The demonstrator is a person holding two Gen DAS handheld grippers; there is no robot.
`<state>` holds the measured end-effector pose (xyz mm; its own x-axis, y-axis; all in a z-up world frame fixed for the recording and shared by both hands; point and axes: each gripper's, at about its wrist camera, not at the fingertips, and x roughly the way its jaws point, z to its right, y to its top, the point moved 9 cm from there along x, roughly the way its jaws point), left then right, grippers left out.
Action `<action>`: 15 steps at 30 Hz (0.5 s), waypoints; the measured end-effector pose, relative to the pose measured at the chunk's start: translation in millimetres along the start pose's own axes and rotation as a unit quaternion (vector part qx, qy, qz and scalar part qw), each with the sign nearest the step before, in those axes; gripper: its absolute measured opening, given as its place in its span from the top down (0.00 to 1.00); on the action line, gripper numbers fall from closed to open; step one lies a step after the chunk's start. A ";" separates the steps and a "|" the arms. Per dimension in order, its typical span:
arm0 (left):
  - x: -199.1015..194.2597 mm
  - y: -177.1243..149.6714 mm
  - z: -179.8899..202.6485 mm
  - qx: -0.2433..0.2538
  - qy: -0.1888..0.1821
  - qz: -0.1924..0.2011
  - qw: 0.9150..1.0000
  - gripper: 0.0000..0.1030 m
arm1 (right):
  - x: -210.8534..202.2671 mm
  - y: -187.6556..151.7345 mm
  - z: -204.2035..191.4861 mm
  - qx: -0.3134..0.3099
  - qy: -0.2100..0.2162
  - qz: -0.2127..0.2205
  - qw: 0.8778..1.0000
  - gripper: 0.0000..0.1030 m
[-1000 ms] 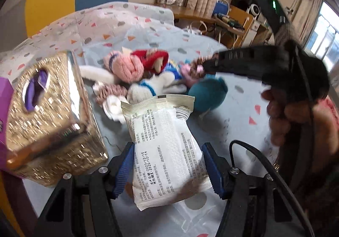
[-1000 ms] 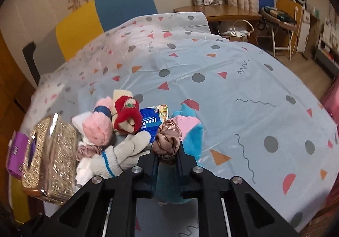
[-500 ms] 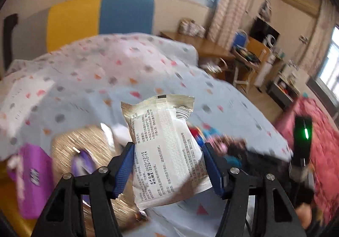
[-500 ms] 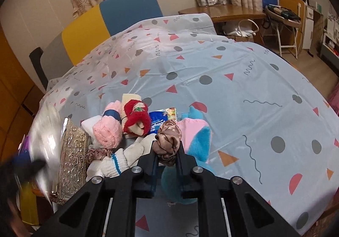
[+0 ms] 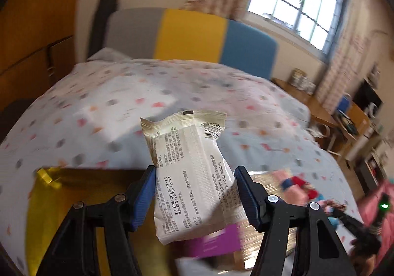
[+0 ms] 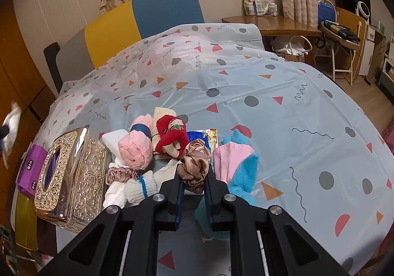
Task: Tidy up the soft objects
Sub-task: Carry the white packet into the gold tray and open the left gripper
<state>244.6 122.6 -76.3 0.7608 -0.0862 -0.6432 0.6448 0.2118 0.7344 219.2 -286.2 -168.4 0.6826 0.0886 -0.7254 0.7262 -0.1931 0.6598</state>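
Spread across the bed, a pale blue sheet (image 6: 283, 74) printed with dots and triangles carries everything, with an embossed gold tissue box (image 6: 71, 175) as landmark. Just right of that box lies a heap of pink, red and white socks (image 6: 134, 150). Further right, the right gripper (image 6: 193, 183) pinches a bronze satin scrunchie (image 6: 194, 163). Up over the box, the left gripper (image 5: 195, 192) clamps a cream snack packet (image 5: 192, 172).

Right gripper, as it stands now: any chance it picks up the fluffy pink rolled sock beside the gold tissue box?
Probably not yet. The right gripper is shut on a bronze satin scrunchie, so it has no free jaws. The fluffy pink rolled sock itself lies uncovered on top of the pile, beside the gold tissue box.
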 end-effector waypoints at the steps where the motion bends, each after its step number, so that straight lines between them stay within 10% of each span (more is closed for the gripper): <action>1: -3.1 -7.0 -17.5 -0.007 0.010 -0.002 1.000 0.37 | 0.4 -0.2 -0.5 -0.002 -0.002 -0.001 1.000 0.87; 10: 27.0 -86.3 -129.7 -0.068 0.074 -0.078 0.992 0.36 | 5.0 -5.6 -6.5 -0.030 -0.019 -0.010 0.999 0.87; 15: 41.6 -95.6 -125.2 -0.077 0.074 -0.086 0.991 0.31 | 9.2 -8.5 -6.8 -0.041 -0.032 -0.017 0.998 0.87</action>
<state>205.5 220.7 -200.4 0.6140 0.0073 -0.7892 0.7365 0.3542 0.5763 219.9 -277.1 -179.4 0.6525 0.0301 -0.7572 0.7551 -0.1095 0.6464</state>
